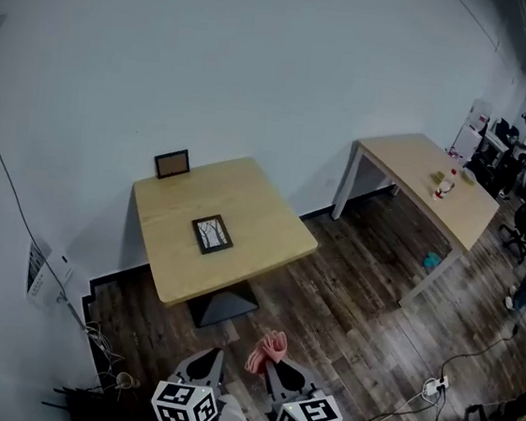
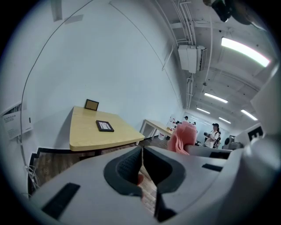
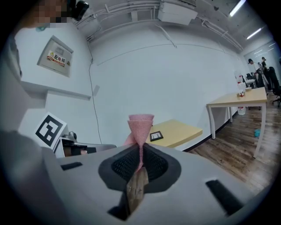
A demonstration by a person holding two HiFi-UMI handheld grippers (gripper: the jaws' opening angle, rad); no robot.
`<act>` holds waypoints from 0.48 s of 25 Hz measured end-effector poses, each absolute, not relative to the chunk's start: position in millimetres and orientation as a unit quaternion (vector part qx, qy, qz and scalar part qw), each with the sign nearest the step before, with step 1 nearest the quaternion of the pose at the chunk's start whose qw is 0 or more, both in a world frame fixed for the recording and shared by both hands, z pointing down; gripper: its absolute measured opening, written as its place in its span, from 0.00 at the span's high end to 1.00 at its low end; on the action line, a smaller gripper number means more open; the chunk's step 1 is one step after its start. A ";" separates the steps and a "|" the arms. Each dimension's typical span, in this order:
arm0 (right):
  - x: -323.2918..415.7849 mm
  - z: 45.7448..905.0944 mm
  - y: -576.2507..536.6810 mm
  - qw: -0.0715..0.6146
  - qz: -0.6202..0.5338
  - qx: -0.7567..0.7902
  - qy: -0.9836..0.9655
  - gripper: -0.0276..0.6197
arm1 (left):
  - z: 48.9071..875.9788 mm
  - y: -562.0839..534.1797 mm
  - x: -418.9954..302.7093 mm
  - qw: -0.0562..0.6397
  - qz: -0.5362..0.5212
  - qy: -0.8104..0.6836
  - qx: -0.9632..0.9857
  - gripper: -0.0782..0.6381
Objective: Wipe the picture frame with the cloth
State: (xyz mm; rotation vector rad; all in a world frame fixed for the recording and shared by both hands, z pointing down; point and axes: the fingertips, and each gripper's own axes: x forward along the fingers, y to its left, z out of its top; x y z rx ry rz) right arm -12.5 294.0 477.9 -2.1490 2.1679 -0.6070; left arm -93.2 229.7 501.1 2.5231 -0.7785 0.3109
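A dark picture frame [image 1: 212, 233] lies flat on the square wooden table [image 1: 268, 248]; it also shows small in the left gripper view [image 2: 105, 125] and the right gripper view [image 3: 156, 136]. A second frame [image 1: 172, 162] stands upright at the table's back edge by the wall. My right gripper [image 1: 276, 359] is shut on a pink cloth [image 1: 268, 349], which sticks up from its jaws [image 3: 140, 126]. My left gripper [image 1: 209, 359] is shut with nothing in it; both hang above the floor, well short of the table. The cloth also appears beside the left jaws [image 2: 182, 137].
A longer wooden table [image 1: 451, 217] with small items stands at the right. People and office chairs [image 1: 523, 178] are at the far right. Cables and a power strip [image 1: 433, 387] lie on the wood floor; more cables sit at the wall [image 1: 99, 365].
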 end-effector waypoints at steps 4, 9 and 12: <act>-8.2 479.5 289.1 0.014 -0.202 -0.689 0.696 0.93 | 505.7 223.4 -93.3 0.249 0.119 -0.298 0.914 0.88; 1.7 491.1 277.5 0.011 -0.217 -0.690 0.691 0.93 | 516.2 209.2 -93.0 0.260 0.121 -0.310 0.906 0.88; 11.9 493.5 266.6 0.010 -0.218 -0.690 0.690 0.93 | 517.9 192.5 -88.3 0.262 0.118 -0.320 0.903 0.88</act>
